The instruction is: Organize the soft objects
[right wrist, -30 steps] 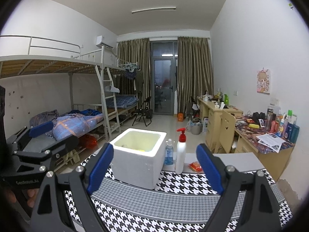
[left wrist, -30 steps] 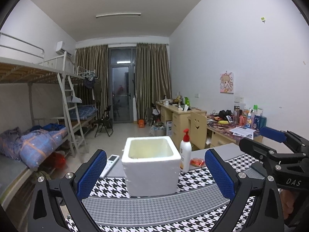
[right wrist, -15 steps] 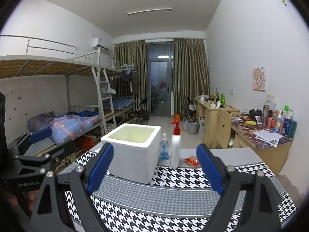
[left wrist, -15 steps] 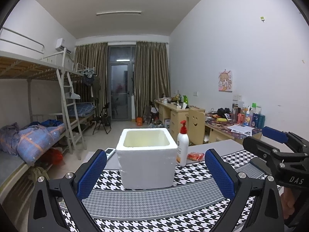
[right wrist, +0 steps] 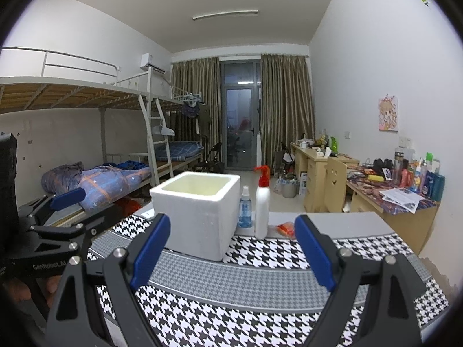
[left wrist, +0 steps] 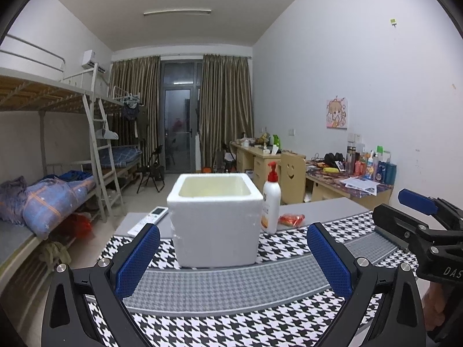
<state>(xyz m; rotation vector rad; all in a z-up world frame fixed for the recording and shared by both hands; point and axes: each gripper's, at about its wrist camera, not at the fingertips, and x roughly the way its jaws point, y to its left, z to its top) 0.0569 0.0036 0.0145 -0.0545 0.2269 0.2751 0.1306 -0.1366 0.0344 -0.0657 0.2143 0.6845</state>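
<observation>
Soft objects cannot be identified with certainty in either view. A white foam box (left wrist: 215,222) is seen standing upright on the houndstooth cloth (left wrist: 231,326) near the table's far side, its top uncovered; the inside is pale yellow and its contents cannot be made out.

Left to right in the left wrist view: a white remote (left wrist: 150,218) is noted on the bare grey tabletop behind and left of the box. The box is placed centrally. A white pump bottle (left wrist: 271,202) with a red head is set just beside the box's right wall; contact cannot be confirmed. An orange packet (left wrist: 291,219) lies flat right of the bottle.

In the right wrist view a small blue spray bottle (right wrist: 245,208) is observed between box and pump bottle.

The left gripper (left wrist: 233,260) is held above the cloth short of the box, its blue-padded fingers (left wrist: 138,260) spread wide with nothing between them. The right gripper (right wrist: 231,254) is likewise held wide apart and empty, above the cloth, short of the box. Each gripper is visible at the edge of the other's view, apart from the box.

A bunk bed (right wrist: 86,98) is recorded left, desks (right wrist: 318,162) right.
</observation>
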